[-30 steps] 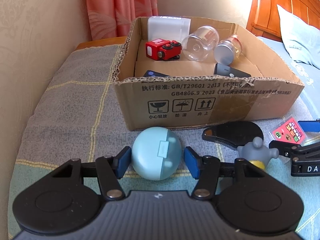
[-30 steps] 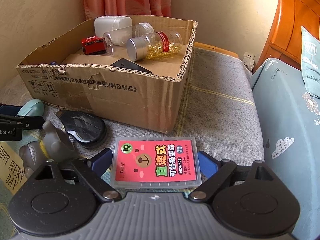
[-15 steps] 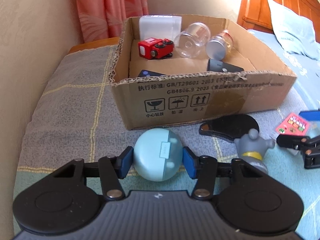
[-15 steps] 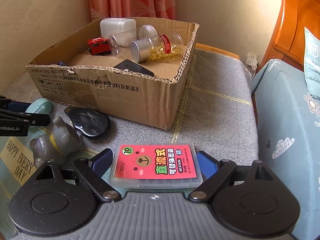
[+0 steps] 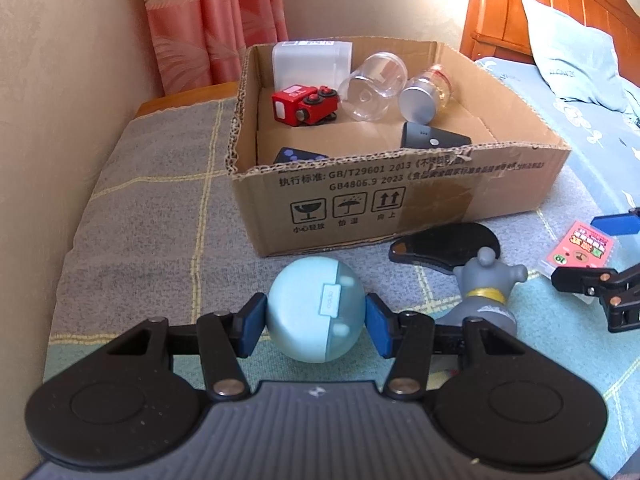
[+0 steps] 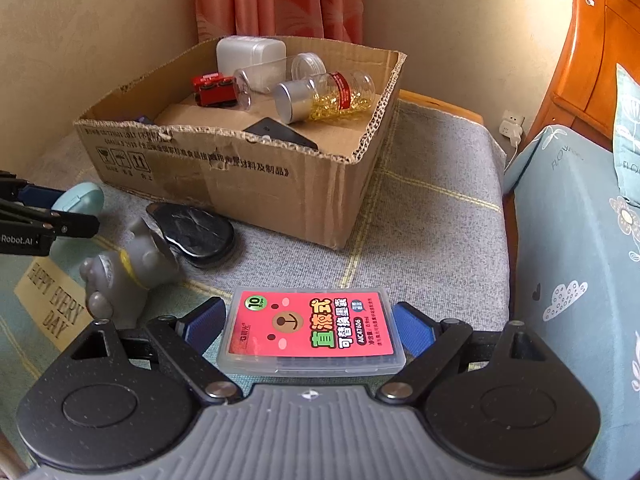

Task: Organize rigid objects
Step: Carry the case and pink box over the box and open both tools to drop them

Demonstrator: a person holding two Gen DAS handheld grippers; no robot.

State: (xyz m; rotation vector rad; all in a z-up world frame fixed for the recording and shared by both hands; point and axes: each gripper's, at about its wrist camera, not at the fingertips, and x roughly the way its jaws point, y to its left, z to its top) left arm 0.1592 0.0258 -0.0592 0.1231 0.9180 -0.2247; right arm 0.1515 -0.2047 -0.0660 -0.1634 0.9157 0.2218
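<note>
1. Left gripper (image 5: 316, 326): blue pads pressed against both sides of a round pale-blue case (image 5: 316, 314), pinching it just in front of the cardboard box (image 5: 400, 204).
2. Right gripper (image 6: 310, 330): jaws spread wide around a clear flat case with a red label (image 6: 314, 330); whether the pads press on its edges cannot be told.
3. Cardboard box: open-topped, standing on a grey checked cloth (image 5: 152, 200). Contents: red toy vehicle (image 5: 306, 105) on its side; clear empty jar (image 5: 372, 86) lying down; silver-lidded bottle of yellow capsules (image 6: 326, 96) lying beside the jar; white container (image 5: 312, 62) at the far wall; dark flat device (image 5: 434, 136) and a second dark item (image 5: 298, 156) near the front wall.
4. Black oval flat object (image 5: 448, 246): on the cloth, touching or just beside the box's front wall.
5. Grey figurine with yellow band (image 5: 486, 296): near the black oval object, between the two grippers.
</note>
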